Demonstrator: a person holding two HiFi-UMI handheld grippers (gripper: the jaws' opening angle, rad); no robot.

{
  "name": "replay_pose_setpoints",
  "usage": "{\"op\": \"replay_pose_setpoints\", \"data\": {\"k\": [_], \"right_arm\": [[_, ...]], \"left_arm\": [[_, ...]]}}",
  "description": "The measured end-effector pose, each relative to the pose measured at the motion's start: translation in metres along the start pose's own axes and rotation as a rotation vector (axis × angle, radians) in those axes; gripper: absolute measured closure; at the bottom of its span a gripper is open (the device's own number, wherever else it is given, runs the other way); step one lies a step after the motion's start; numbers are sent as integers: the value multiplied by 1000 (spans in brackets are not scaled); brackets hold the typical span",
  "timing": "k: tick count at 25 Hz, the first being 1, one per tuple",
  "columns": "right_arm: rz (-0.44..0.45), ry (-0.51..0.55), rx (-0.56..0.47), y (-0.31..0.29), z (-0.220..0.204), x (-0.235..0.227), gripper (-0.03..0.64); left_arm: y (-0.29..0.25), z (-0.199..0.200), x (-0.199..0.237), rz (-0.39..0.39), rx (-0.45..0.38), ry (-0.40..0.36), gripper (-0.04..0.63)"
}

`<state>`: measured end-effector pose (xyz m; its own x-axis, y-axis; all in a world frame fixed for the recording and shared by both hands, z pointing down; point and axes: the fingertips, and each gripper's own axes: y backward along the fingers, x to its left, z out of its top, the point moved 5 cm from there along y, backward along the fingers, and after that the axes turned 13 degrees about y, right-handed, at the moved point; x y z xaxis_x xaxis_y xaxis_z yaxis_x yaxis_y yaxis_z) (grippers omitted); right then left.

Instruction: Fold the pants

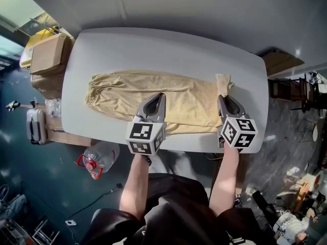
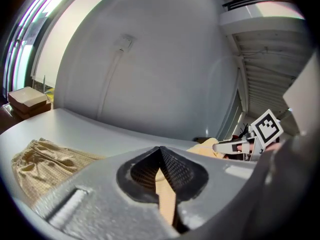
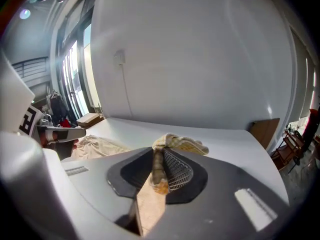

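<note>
Pants (image 1: pixel 153 98) by near edge of table (image 1: pixel 102 50)

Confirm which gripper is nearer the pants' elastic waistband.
Left. The left gripper sits over the middle of the pants, partway to the waistband. The right gripper is at the opposite end, its fingers pinching the cuff.

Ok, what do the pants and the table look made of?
Pants: thin beige cloth, matte, with a fine grid texture, perhaps a waffle knit. It wrinkles softly and gathers at the waistband. Table: smooth pale grey top with a soft sheen and rounded corners, probably laminate or painted board. No grain shows.
</note>
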<state>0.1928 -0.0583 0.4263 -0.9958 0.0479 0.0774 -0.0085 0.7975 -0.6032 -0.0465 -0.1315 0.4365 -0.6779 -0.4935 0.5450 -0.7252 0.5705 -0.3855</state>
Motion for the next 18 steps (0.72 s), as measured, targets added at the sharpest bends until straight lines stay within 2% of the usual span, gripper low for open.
{"op": "replay_pose_setpoints", "data": {"k": [7,13,15,18], "right_arm": [[160,153,76,-46,6,95,546],[267,320,205,-84,-30,172,547],[286,396,259,-90,-46,191,546],[337,562,327,-97,-66,216,538]], "left_arm": [[22,9,46,45,-4,28,592],[31,-7,88,73,32,62,592],[33,-16,100,77,47,75,592],[33,-25,110,77,68,90,592]]}}
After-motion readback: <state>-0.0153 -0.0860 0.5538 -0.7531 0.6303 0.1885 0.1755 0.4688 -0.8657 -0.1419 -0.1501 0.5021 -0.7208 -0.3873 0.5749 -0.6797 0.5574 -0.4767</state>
